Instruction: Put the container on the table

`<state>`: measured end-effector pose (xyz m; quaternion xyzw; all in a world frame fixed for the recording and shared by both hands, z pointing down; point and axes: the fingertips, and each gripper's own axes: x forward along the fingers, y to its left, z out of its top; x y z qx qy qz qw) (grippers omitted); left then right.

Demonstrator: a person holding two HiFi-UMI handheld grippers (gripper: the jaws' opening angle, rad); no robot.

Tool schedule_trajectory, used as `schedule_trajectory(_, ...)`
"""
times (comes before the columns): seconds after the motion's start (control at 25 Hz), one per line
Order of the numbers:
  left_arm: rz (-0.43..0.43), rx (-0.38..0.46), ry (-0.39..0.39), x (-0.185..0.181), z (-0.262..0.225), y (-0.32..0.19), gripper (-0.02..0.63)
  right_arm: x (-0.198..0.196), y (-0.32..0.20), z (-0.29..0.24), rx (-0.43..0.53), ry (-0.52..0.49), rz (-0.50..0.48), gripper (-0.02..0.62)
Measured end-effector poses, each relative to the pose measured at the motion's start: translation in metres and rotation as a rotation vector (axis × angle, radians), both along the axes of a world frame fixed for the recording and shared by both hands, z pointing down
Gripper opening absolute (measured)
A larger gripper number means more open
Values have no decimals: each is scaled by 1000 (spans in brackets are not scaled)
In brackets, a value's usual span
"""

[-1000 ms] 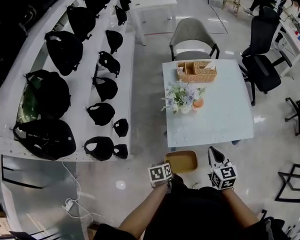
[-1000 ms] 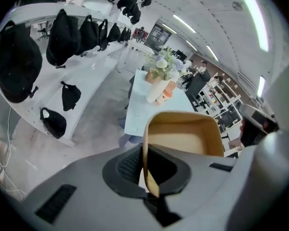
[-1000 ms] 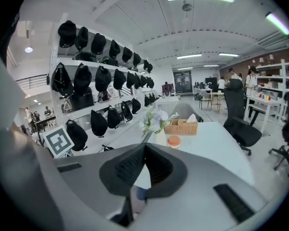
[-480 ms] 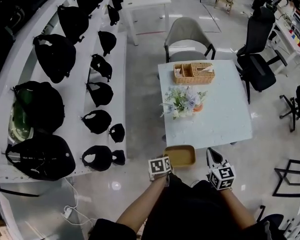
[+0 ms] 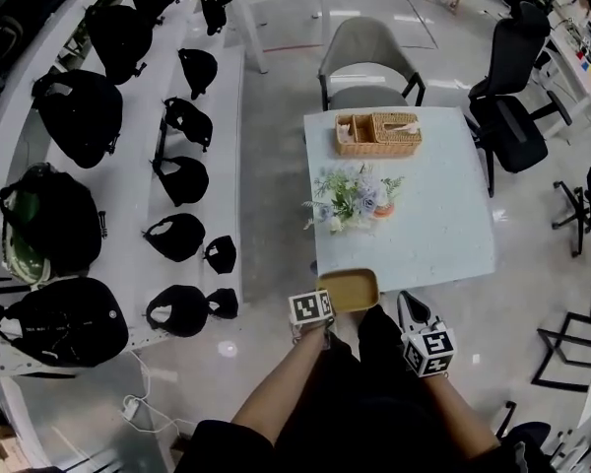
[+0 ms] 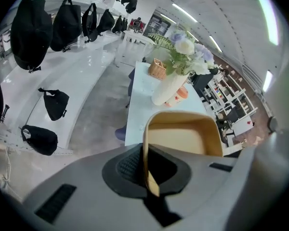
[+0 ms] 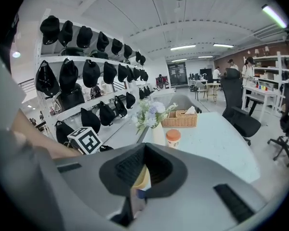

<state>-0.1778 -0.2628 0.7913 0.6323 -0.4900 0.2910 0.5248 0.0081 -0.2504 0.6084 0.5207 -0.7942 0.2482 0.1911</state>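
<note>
Now left gripper (image 5: 322,298) clamps tan container (image 5: 351,290) at white table's (image 5: 435,227) edge, right gripper (image 5: 406,303) closed, bag shelves (image 5: 128,256) alongside

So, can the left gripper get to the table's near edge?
Probably yes: the left gripper, shut on the container, is by the table, whose near edge is bare; flowers stand farther in.

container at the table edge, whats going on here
A person grips the tan container by its rim in the left gripper, jaws shut on it, at the near edge of the white table. It doesn't look set down yet. The right gripper hangs beside it, clear of the container. Flowers and a basket sit farther back.
</note>
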Motion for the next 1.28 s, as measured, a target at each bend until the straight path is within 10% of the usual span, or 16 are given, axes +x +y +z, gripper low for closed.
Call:
schedule_trajectory(0.52,-106,-57,-39,27,42,-42,11,16,-60,41,-39,-31,-114,-2)
schedule_trajectory(1.28,-47,-97,-120,51,83,-81,11,20,-97,101,-93,2,-240,-2)
